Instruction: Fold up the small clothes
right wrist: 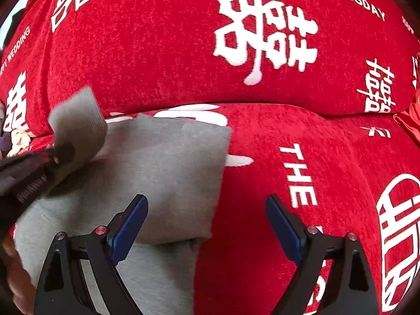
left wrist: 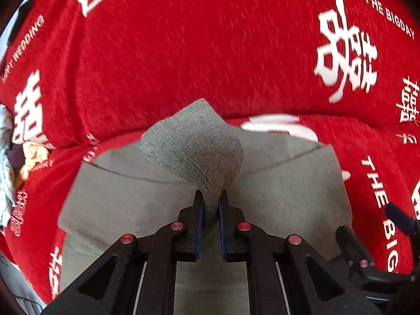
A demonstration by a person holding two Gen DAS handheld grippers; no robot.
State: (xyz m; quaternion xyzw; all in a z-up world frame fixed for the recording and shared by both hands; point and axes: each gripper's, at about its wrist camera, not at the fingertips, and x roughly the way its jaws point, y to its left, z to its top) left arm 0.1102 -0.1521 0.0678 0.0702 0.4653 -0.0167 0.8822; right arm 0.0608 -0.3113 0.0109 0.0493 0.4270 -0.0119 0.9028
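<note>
On the red sofa cover (right wrist: 262, 136), left gripper (left wrist: 210, 197) pinches the grey garment's ribbed cuff (left wrist: 194, 141)
Carry it flat across the grey garment (right wrist: 162, 170); right gripper (right wrist: 207, 202) gapes empty

Red sofa cover (right wrist: 162, 60), white characters (right wrist: 265, 29), English lettering

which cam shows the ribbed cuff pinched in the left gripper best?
Left wrist view. The ribbed cuff sits centre frame, sharp, clamped between the left hand-held gripper fingers above the grey garment. The right wrist view shows the cuff only at its left edge, blurred, beside the open right hand-held gripper.
</note>
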